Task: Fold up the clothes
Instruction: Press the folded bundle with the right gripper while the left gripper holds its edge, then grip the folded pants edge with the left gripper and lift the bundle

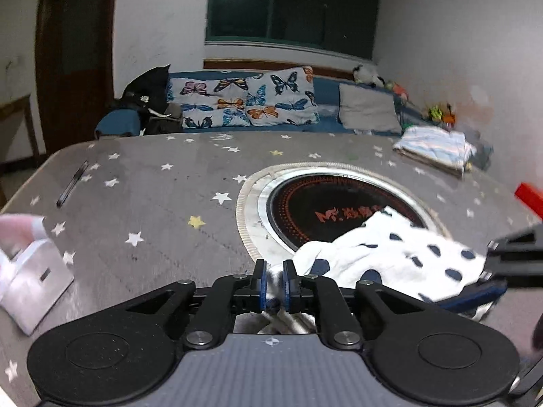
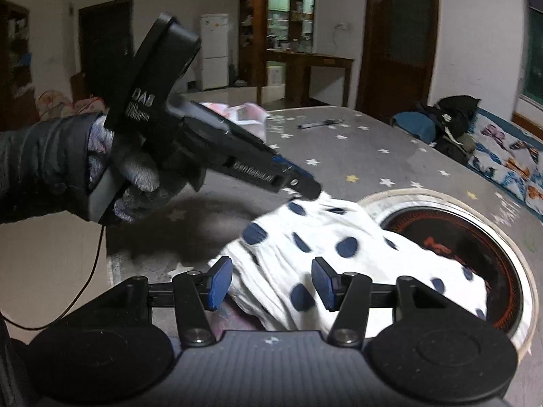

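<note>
A white garment with navy dots (image 2: pixel 325 237) lies crumpled on the grey star-patterned table (image 2: pixel 373 142), partly over a round inset cooktop (image 2: pixel 475 237). My left gripper (image 1: pixel 275 278) is shut on a bunched edge of the garment (image 1: pixel 390 254). In the right wrist view a gloved hand (image 2: pixel 135 169) holds that left gripper (image 2: pixel 305 188), its tip pinching the cloth's far corner. My right gripper (image 2: pixel 271 283) stands open, its blue pads on either side of the garment's near edge. It shows at the right edge of the left wrist view (image 1: pixel 492 271).
A folded stack of striped clothes (image 1: pixel 434 149) sits at the table's far right, a white box (image 1: pixel 34 281) at its left edge. A pen (image 1: pixel 73 183) lies far left. A red object (image 1: pixel 529 198) is at the right. A sofa with butterfly cushions (image 1: pixel 244 101) stands behind.
</note>
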`<state>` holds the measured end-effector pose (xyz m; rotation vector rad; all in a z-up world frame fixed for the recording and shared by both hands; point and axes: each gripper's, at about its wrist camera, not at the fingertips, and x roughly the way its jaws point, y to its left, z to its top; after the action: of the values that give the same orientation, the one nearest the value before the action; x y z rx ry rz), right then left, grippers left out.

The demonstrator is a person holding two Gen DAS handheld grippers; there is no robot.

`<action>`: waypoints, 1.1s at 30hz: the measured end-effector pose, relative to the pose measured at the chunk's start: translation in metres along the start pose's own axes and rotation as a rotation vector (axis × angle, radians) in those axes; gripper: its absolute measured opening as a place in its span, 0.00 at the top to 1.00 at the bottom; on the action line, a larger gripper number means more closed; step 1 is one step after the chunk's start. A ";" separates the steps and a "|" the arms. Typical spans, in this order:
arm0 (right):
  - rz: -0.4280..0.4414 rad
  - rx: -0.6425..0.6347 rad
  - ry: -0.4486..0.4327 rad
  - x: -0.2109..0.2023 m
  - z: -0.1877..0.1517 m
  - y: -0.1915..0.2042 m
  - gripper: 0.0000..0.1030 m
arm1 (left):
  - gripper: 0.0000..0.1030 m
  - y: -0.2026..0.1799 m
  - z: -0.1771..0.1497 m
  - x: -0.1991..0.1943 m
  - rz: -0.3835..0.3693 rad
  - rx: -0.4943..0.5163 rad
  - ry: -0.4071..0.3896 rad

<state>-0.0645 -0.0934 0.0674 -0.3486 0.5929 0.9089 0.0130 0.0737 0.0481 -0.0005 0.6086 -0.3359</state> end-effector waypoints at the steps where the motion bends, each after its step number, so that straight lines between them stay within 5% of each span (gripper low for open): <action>1: 0.003 -0.019 0.010 0.003 0.001 0.002 0.49 | 0.84 0.001 -0.001 -0.004 0.000 -0.014 -0.001; 3: 0.002 -0.068 0.028 0.010 0.001 0.010 0.49 | 0.63 0.005 -0.005 -0.012 0.000 -0.055 0.001; 13: -0.087 -0.351 0.083 0.039 -0.013 0.054 0.44 | 0.45 0.036 -0.038 -0.038 -0.041 -0.406 0.072; 20: -0.088 -0.272 0.031 0.032 -0.009 0.044 0.62 | 0.32 0.047 -0.057 -0.044 -0.106 -0.690 0.075; 28: -0.088 -0.153 -0.034 0.021 0.002 0.028 0.67 | 0.25 0.053 -0.081 -0.035 -0.224 -1.060 0.046; 33: -0.094 -0.103 -0.060 0.017 0.005 0.023 0.68 | 0.22 0.046 -0.088 -0.027 -0.277 -1.158 0.035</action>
<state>-0.0735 -0.0671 0.0597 -0.4371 0.4721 0.8581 -0.0426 0.1344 -0.0140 -1.1996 0.7693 -0.2106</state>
